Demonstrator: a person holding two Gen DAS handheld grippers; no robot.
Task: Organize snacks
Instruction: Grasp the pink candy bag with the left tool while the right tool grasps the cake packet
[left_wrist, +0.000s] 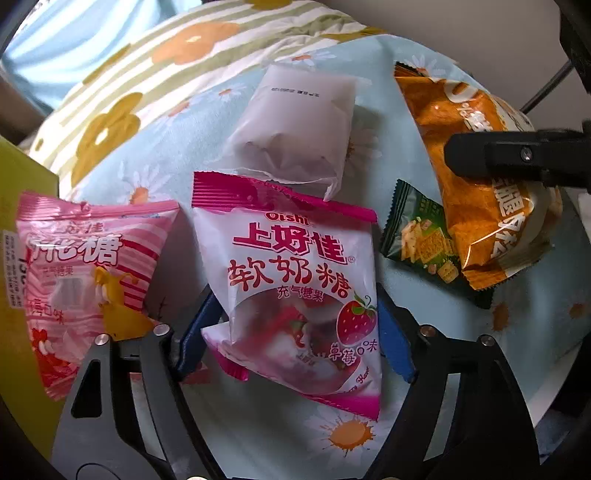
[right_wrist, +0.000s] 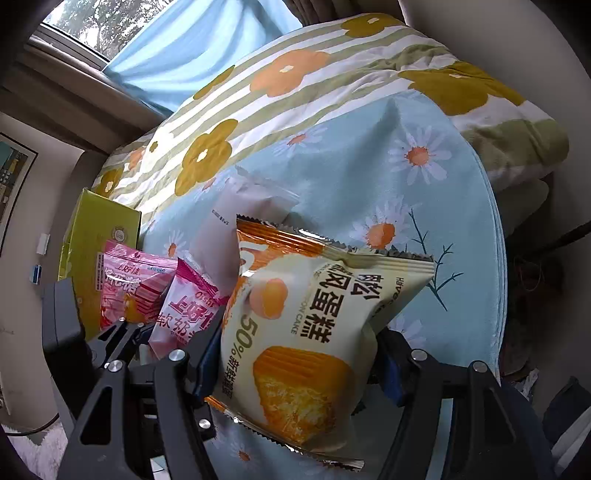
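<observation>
The left black two-finger gripper with blue pads (left_wrist: 295, 339) points steeply down, its jaws closed against the sides of a pink-and-white strawberry candy packet (left_wrist: 295, 280). The right matching gripper (right_wrist: 299, 369), also tilted down, clamps an orange-and-cream cake packet (right_wrist: 306, 332).

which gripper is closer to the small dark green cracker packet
Right. The right gripper, shut on the orange cake bag, sits just above the small dark green cracker packet; the left gripper grips the strawberry candy bag beside it.

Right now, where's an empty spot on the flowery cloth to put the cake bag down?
Bare cloth lies beyond the cake bag, toward the striped quilt. It is crowded on the other side, where the pink bags and frosted packet bunch against the yellow box.
</observation>
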